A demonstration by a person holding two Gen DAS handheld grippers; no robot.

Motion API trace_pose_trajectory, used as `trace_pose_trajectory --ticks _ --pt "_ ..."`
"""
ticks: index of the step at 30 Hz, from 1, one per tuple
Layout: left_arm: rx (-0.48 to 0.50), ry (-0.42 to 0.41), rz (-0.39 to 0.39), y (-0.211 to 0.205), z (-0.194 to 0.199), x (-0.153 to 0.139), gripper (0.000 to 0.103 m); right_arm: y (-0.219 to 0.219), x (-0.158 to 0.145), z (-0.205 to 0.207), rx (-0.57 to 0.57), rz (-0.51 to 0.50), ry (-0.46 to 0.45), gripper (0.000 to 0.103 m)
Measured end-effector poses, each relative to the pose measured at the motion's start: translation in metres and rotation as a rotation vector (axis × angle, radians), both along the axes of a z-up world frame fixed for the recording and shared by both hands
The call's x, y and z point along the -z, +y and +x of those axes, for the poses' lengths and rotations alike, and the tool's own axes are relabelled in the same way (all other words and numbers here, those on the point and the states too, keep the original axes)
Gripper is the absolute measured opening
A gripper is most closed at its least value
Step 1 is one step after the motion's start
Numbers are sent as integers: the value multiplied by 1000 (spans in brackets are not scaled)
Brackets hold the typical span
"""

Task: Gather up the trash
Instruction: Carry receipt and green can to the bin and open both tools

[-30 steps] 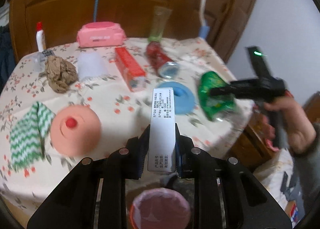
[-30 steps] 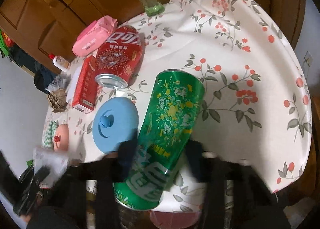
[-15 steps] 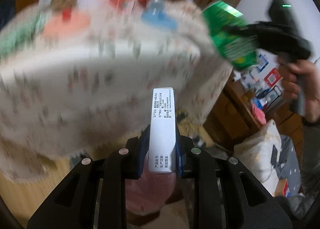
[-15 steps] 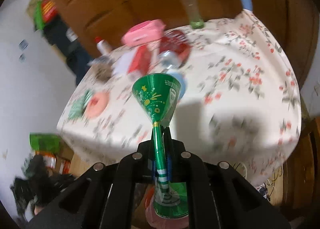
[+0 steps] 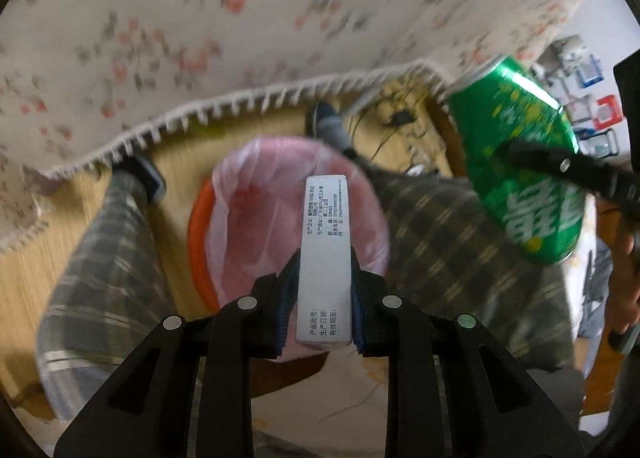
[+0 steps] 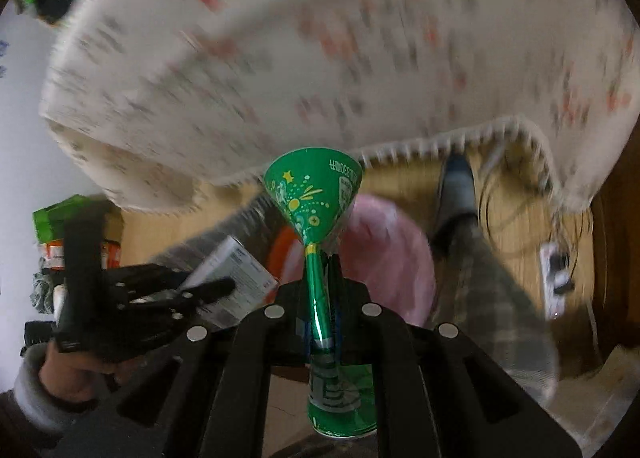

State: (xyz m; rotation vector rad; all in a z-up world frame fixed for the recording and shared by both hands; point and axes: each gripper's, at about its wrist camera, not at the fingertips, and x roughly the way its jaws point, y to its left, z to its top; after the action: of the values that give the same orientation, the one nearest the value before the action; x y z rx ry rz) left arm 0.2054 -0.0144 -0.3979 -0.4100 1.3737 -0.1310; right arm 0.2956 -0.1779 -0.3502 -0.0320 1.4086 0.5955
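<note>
Trash bin (image 5: 280,226), lined with a thin pink bag, sits on the floor between my legs. Above its right side my right gripper (image 6: 320,298) is clamped on the green can (image 6: 316,194), crushing its thin, light waist flat; its Chinese lettering is unreadable to me. Over the bin, my left gripper (image 5: 324,298) pinches a stiff, light white box (image 5: 325,258) by its narrow sides, small Chinese print on it.

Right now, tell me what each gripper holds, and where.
Left gripper: white box, gripped near its lower end. Right gripper: green can, crushed flat at its middle.
</note>
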Motion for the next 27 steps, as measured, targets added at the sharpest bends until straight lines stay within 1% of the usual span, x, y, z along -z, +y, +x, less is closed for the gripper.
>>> trace_pose_trajectory --ticks 3,6,12,14,15,16,17,18,19,20,21,23,27 --pt "-24 70 -29 1 -1 29 23 3 38 0 24 -40 54 7" --pt "-34 115 -25 2 -1 52 23 7 65 1 38 -66 89 7" --pt "-56 188 -27 4 5 90 23 15 107 4 57 -105 147 7" --pt "-46 198 -19 3 7 97 28 18 119 4 49 -114 166 7" --pt "-43 198 -12 2 9 99 32 20 122 3 35 -110 177 7" --pt "-43 198 -6 1 9 99 64 23 125 3 18 -105 187 7" --pt "-48 189 -4 2 8 96 98 23 125 3 8 -116 184 9" --pt "-52 178 -2 5 8 93 95 23 124 3 -3 -143 161 24" --pt "-50 168 5 6 7 90 97 22 121 4 -6 -153 140 47" --pt "-44 156 18 8 6 84 97 19 117 5 4 -150 121 85" --pt "-45 141 25 10 5 77 97 13 108 8 28 -150 85 95" --pt "-54 113 28 18 0 63 97 10 97 12 28 -158 54 94" --pt "-70 58 32 31 -6 36 97 -2 66 20 49 -140 -18 97"
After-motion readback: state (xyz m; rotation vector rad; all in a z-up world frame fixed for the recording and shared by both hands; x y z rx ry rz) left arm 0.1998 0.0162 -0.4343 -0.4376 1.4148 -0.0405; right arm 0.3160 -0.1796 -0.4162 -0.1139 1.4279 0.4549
